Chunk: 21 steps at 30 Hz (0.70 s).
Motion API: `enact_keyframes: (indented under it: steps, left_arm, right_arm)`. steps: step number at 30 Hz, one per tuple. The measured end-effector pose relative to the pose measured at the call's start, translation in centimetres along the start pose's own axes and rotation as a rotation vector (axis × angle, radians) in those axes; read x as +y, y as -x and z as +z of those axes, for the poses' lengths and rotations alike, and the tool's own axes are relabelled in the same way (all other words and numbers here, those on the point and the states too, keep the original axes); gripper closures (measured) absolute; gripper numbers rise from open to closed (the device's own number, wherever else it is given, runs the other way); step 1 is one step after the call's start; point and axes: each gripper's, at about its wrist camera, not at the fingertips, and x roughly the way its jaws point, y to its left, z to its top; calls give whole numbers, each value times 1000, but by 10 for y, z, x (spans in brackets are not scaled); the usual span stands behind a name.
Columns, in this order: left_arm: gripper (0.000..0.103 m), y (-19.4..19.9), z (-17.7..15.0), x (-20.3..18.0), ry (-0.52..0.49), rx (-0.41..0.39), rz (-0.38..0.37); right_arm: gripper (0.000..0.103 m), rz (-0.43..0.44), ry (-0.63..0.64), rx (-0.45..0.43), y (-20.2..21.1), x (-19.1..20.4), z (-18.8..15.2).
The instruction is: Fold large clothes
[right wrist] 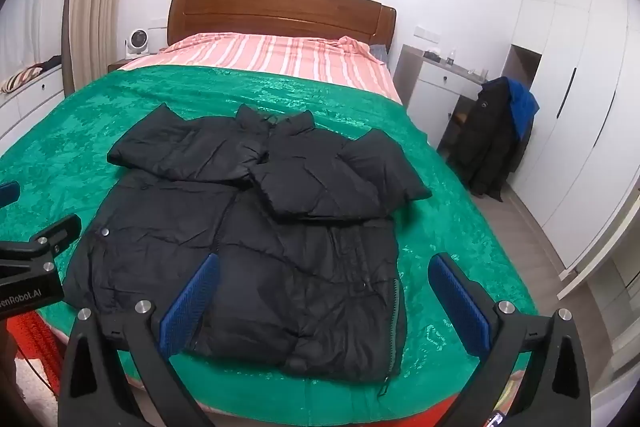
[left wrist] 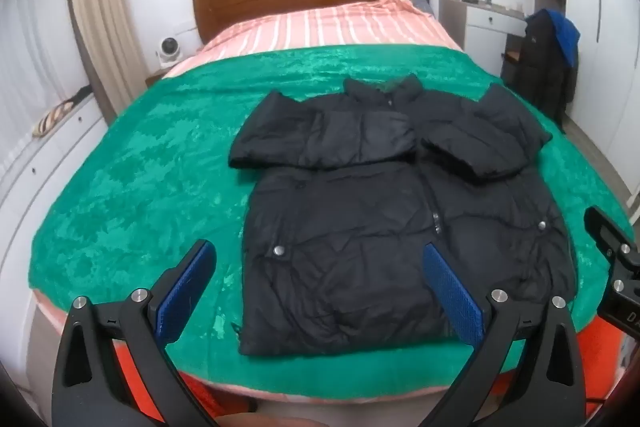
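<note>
With both sleeves lying crossed over its chest, the black puffer jacket (left wrist: 384, 211) is sitting soft and bulky on the bed (left wrist: 132, 163). Left claw (left wrist: 320, 291) and right claw (right wrist: 324, 303) are hovering apart, gripping nothing. That slippery hem is looking like the spot to pinch.

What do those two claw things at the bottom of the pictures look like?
Both the left gripper and the right gripper look alike: matte black, wedge-shaped jaws with triangular cut-outs, silver round bolts at the joints, and blue textured pads inside. White lettering marks the body of the left one.
</note>
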Motion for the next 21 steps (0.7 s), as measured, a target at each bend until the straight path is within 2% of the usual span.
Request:
enact_keyframes:
  steps: [3,7,17,21]
  left_arm:
    - [0,-9,6,-1,3,16,-6]
    - [0,3,-1,-2,5,-59,-1]
    - [0,5,-2,0,18,-58,-46]
    - [0,7,-1,-2,12,-53,-55]
  right_arm:
    - [1,5,-1,2,0,0,0]
    - [1,19,0,16,-3,-2,-1]
    - [1,15,5,18,-11,-13,8]
    - [1,1,6,4,0,0,0]
